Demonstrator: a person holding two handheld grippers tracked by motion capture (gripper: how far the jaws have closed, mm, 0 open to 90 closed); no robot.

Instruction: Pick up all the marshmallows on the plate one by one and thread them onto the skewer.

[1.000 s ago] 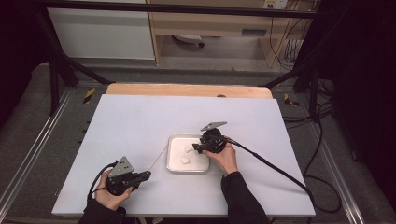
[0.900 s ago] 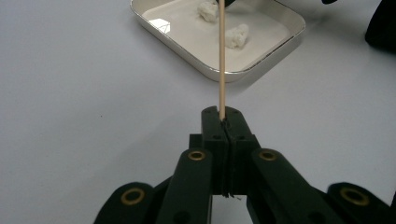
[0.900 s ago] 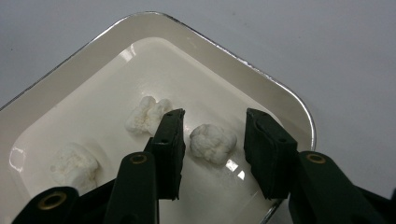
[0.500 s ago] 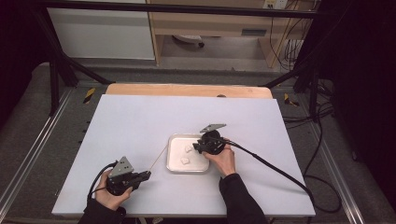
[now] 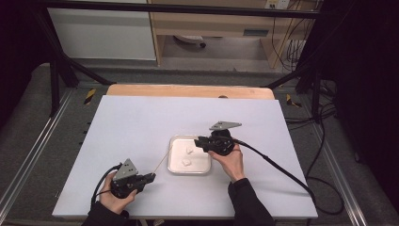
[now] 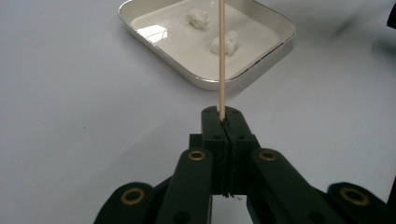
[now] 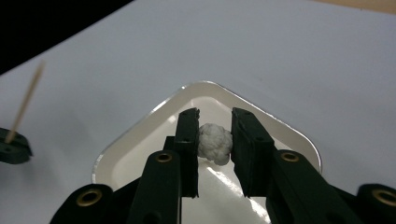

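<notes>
Left tool (image 6: pixel 223 122): lower centre of its own view, jaws fully closed on thin wooden skewer (image 6: pixel 222 56), which points up-frame toward the tray.
Right tool (image 7: pixel 214 142): jaws have just been closing; clamped on white cauliflower-like lump (image 7: pixel 214 143), above shallow white square tray (image 7: pixel 140 135).
Tray contents: two white lumps (image 5: pixel 187 162), centre of high view, on white table (image 5: pixel 141 122).

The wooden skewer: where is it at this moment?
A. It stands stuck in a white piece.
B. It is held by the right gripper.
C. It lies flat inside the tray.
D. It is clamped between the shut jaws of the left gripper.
D: in the left gripper view the wooden skewer rises from between the shut jaws of the left gripper, pointing toward the tray.
</notes>
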